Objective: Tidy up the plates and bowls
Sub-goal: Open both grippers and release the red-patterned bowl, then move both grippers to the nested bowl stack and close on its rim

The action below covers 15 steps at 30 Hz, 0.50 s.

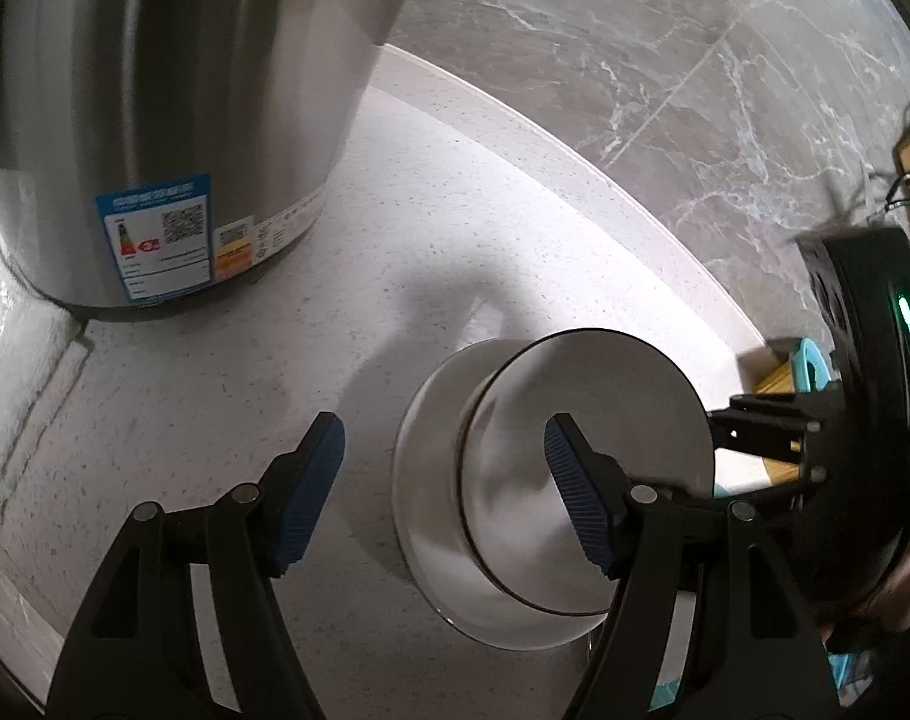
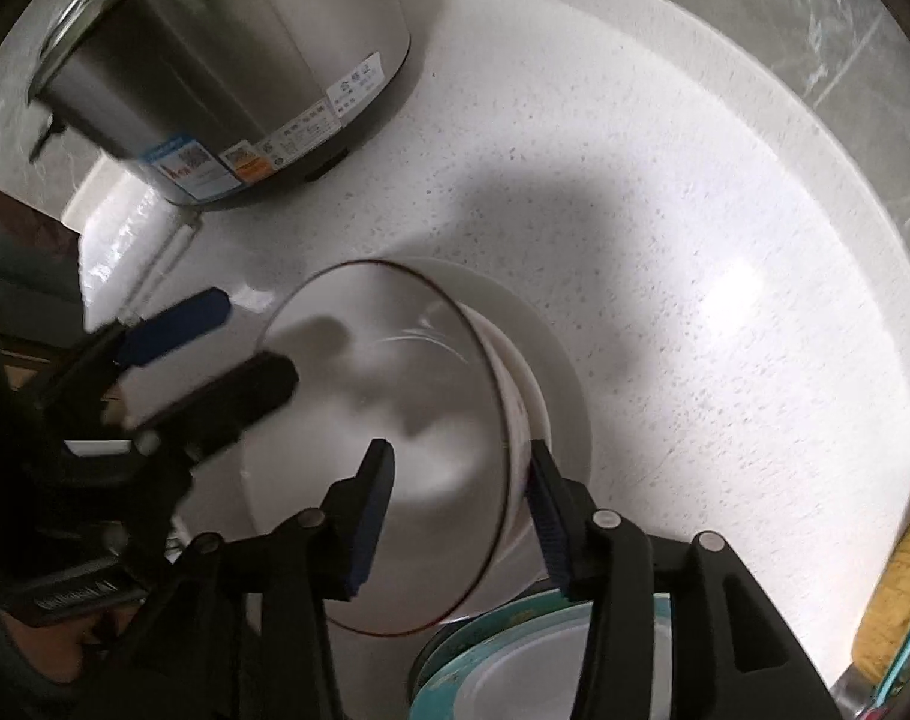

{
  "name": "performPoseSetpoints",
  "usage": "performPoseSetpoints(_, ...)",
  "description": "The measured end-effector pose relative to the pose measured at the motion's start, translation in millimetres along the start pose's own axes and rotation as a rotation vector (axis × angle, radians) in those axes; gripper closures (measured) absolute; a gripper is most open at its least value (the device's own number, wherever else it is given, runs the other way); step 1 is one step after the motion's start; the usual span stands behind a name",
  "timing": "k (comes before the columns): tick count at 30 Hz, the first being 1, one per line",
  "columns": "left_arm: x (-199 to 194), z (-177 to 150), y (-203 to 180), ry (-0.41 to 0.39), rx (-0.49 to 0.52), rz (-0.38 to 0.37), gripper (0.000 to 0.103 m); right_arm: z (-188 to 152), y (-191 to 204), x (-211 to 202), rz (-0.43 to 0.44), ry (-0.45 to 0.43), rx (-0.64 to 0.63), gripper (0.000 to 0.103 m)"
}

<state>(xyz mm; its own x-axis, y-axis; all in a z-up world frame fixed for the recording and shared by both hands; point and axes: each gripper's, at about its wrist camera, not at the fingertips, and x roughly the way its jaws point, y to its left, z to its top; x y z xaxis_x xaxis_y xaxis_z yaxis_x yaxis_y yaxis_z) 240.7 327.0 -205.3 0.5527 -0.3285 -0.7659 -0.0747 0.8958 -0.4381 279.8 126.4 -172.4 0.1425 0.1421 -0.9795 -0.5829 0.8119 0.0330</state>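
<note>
A white bowl with a dark rim [image 2: 395, 420] is tilted on its side over a white plate [image 2: 550, 372] on the counter. My right gripper [image 2: 460, 516] straddles the bowl's rim, one finger inside and one outside; the jaws look wide, and I cannot tell if they pinch it. In the left wrist view the same bowl [image 1: 574, 468] and plate [image 1: 425, 480] lie ahead. My left gripper [image 1: 443, 480] is open and empty, its right finger in front of the bowl. It also shows in the right wrist view [image 2: 215, 348].
A steel rice cooker [image 1: 167, 120] stands at the back left on the speckled white counter [image 2: 694, 240]. A teal-rimmed plate [image 2: 514, 660] lies near my right gripper. A yellow object [image 2: 898, 588] sits at the right edge. A marble wall [image 1: 694, 90] runs behind.
</note>
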Motion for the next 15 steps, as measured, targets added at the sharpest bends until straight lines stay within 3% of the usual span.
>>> performPoseSetpoints(3, -4.7, 0.3, 6.4, -0.014, -0.015, 0.003, 0.035, -5.9, 11.5, 0.0, -0.026, -0.024, -0.050, 0.039)
performPoseSetpoints(15, -8.9, -0.4, 33.6, -0.003, -0.082, -0.001, 0.035, -25.7, 39.5, 2.0, -0.242, -0.134, -0.206, 0.035)
